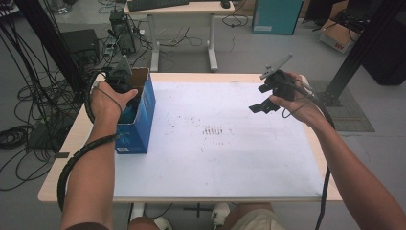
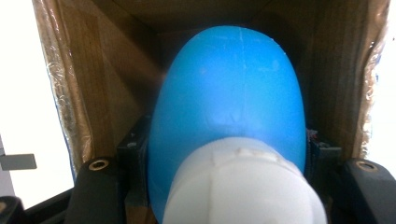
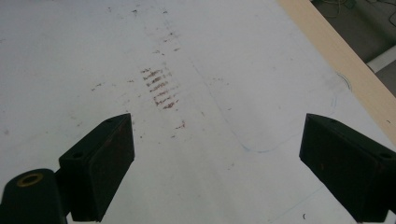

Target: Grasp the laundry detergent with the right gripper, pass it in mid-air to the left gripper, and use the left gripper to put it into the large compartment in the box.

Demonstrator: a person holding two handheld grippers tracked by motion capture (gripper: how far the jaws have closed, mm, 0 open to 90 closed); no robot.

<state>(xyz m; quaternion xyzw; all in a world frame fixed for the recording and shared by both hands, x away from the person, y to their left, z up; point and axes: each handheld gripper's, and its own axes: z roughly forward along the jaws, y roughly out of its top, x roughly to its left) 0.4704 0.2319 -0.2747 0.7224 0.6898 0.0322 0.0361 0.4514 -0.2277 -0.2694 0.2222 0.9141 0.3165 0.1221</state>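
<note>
Currently the left gripper [image 1: 125, 94] is sunk into the open top of the blue cardboard box [image 1: 141, 125], at the left of the high view, near the table's left edge. Left gripper view: its jaws pinch a smooth blue egg-shaped plastic object with a white cap [image 2: 231, 121], one jaw on each flank, brown inner walls of the box around it. Cannot tell whether the object rests on the box floor or hangs in the grip.

Right gripper [image 1: 262, 106] hovers at the right of the high view, above the white paper sheet [image 1: 215, 158] that covers the light wooden table [image 1: 72, 139], well apart from the box. Right gripper view: jaws spread wide, nothing between them, faint brown scuff marks [image 3: 159, 86] on the sheet ahead.

Step, as judged: the blue object is gripped inside the box, either being taken out or set in; direction not readable from these frames. If taking out, the next move calls for a straight lift along the box walls, grip kept firm since the rounded shell looks slippery and could rotate or squirt out. If setting in, lower until it seats, then spread the jaws without snagging the cardboard. The right gripper could steady the box.
</note>
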